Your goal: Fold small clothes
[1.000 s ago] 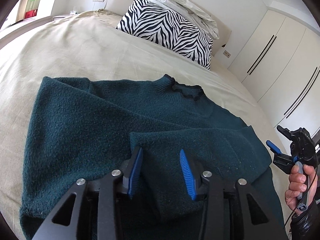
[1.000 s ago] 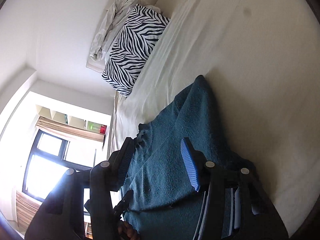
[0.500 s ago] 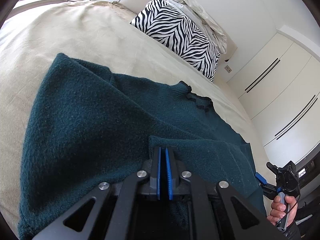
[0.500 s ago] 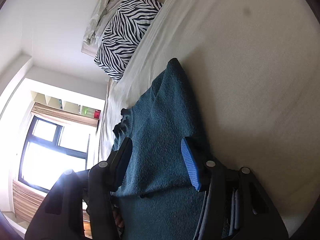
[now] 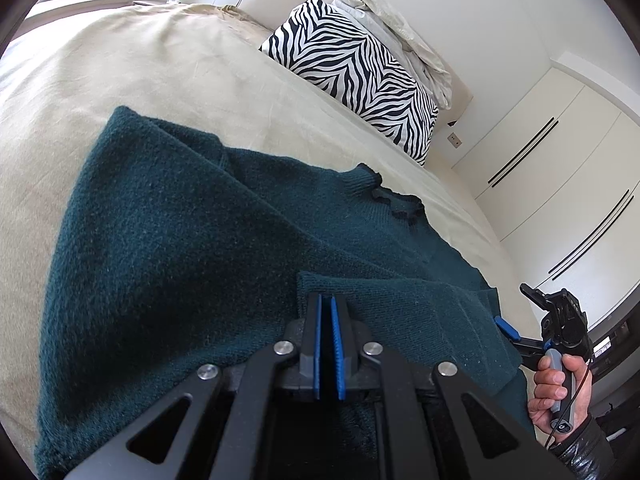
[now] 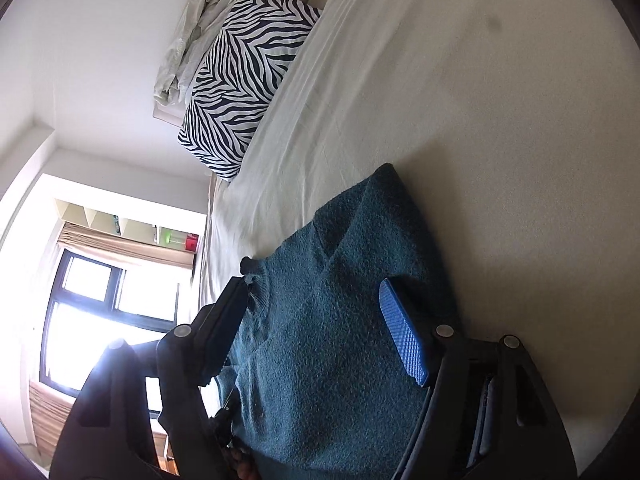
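A dark teal knit sweater [image 5: 192,248] lies spread on a beige bed [image 5: 120,64], collar toward the pillows, with one sleeve folded across its body. My left gripper [image 5: 327,308] is shut, its blue pads pressed together on the edge of the folded sleeve [image 5: 400,312]. My right gripper [image 6: 316,320] is open above the sweater [image 6: 332,360], which lies between its fingers untouched. The right gripper also shows in the left wrist view [image 5: 520,320], at the sweater's right edge, held by a hand.
A zebra-striped pillow [image 5: 352,68] and a rumpled pale blanket [image 5: 392,16] lie at the head of the bed. White wardrobe doors [image 5: 560,168] stand to the right. A bright window [image 6: 100,312] is beyond the bed.
My left gripper went from open to shut on the folded sleeve's edge. The right gripper stayed open and shifted a little over the sweater.
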Motion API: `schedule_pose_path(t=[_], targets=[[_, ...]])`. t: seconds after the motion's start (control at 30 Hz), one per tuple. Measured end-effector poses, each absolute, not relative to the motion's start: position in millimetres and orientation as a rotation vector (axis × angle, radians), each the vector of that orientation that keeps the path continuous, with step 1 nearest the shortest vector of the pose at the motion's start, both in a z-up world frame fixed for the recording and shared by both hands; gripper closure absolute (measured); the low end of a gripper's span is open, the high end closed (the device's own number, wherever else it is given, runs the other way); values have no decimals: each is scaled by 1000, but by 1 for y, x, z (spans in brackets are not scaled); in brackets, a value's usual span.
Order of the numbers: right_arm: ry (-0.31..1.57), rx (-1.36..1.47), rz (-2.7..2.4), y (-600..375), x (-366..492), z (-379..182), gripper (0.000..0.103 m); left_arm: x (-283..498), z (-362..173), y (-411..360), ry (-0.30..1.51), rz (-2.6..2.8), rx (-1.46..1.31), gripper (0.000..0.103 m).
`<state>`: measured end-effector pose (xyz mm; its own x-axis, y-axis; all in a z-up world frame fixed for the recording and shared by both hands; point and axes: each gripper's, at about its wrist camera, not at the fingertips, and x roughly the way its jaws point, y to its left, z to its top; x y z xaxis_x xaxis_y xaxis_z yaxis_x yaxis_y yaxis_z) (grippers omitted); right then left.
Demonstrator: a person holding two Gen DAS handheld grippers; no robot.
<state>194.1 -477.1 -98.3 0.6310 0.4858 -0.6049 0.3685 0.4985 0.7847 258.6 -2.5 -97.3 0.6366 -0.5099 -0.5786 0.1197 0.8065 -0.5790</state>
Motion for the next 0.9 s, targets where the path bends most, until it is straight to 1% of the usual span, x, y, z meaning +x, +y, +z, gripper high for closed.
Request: schedule_pose_path(t=[0.13, 0.17, 0.2, 0.23, 0.27, 0.3, 0.33, 0.43, 0.57, 0.73, 0.9], targets=[[931, 1025, 45, -478, 133, -71, 35, 258, -94, 7, 819, -402, -590, 94], [923, 1025, 24, -481, 111, -62, 35, 254, -89, 11, 830, -390, -597, 85], [918, 1028, 10, -484, 90, -55, 35, 246, -81, 14, 832, -359, -581, 68], [910, 1029, 4, -486, 68, -49, 35, 235, -72, 18, 814, -346, -575, 59], [897, 1027, -3, -488, 46, -43, 35, 220, -62, 24, 795, -339, -577, 44], [891, 1025, -15, -491, 24, -38, 35, 204, -54, 29, 781, -333, -577, 34], [891, 1022, -24, -491, 4, -35, 35, 188, -46, 35, 774, -321, -569, 33], [901, 999, -63, -490, -48, -30, 35, 137, -34, 53, 788, -296, -554, 33], [923, 951, -79, -480, -94, -25, 35, 72, -40, 72, 853, -248, -540, 33], [953, 884, -95, -469, -118, -14, 35, 13, -64, 82, 960, -228, -542, 34], [1006, 810, -113, -462, -133, -5, 35, -19, -59, 74, 1021, -266, -477, 37]])
